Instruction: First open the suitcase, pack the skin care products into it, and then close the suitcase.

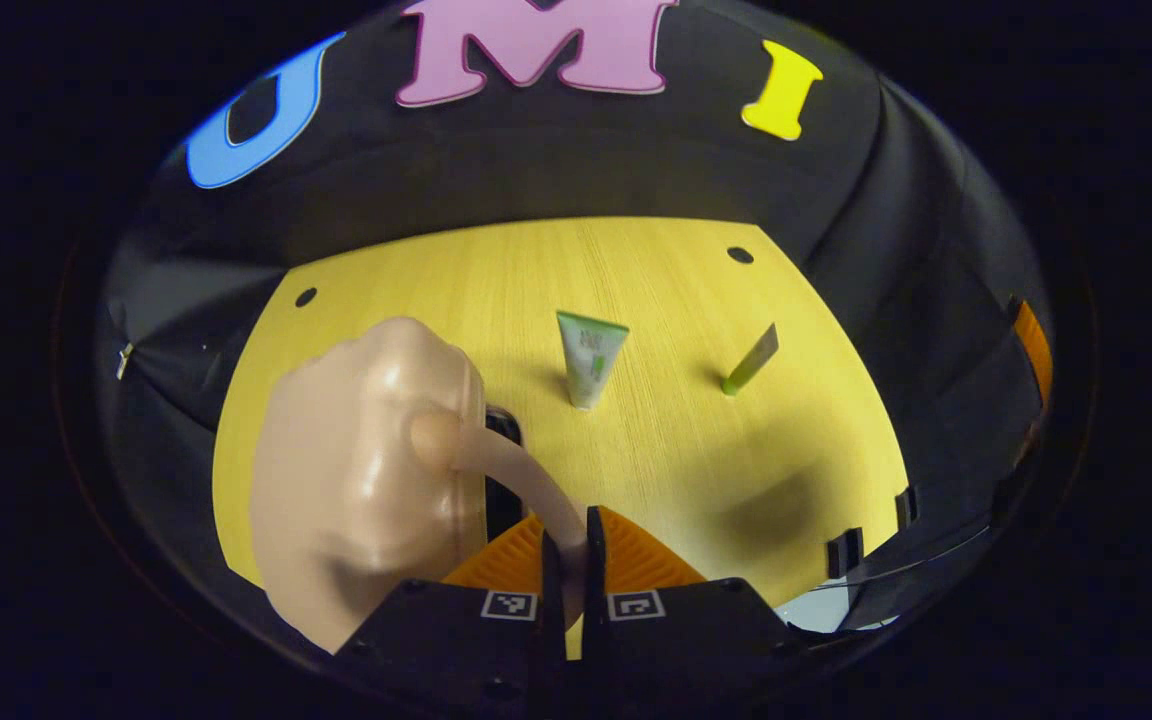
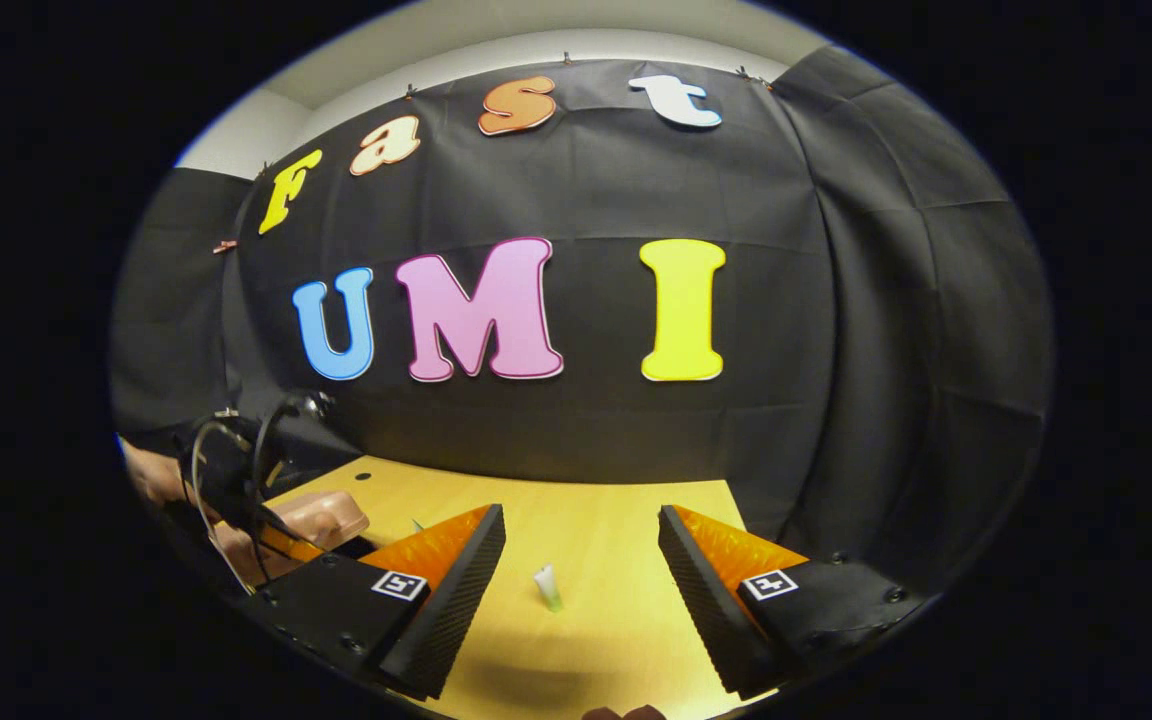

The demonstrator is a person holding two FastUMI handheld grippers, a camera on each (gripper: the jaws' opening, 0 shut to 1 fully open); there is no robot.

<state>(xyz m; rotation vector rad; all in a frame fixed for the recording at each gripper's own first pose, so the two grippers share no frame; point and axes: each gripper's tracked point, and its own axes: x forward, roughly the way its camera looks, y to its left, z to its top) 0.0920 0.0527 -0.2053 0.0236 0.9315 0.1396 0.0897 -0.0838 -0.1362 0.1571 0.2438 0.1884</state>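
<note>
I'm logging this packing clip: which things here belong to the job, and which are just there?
Job: beige suitcase, its handle pinched by the left gripper; standing tube; leaning green tube; open right gripper.
Just there: yellow table, black booth cloth.

We are in a recording booth: black cloth wall [image 2: 576,450] hangs behind a bare yellow wooden table [image 1: 656,470].

The table [image 1: 656,480] was yellow wood with small dark holes near its far corners. A pink suitcase [image 1: 366,490] sat on it at one side. Two green and white tubes, one [image 1: 590,356] and another [image 1: 752,360], stood upright farther back, well apart.
</note>
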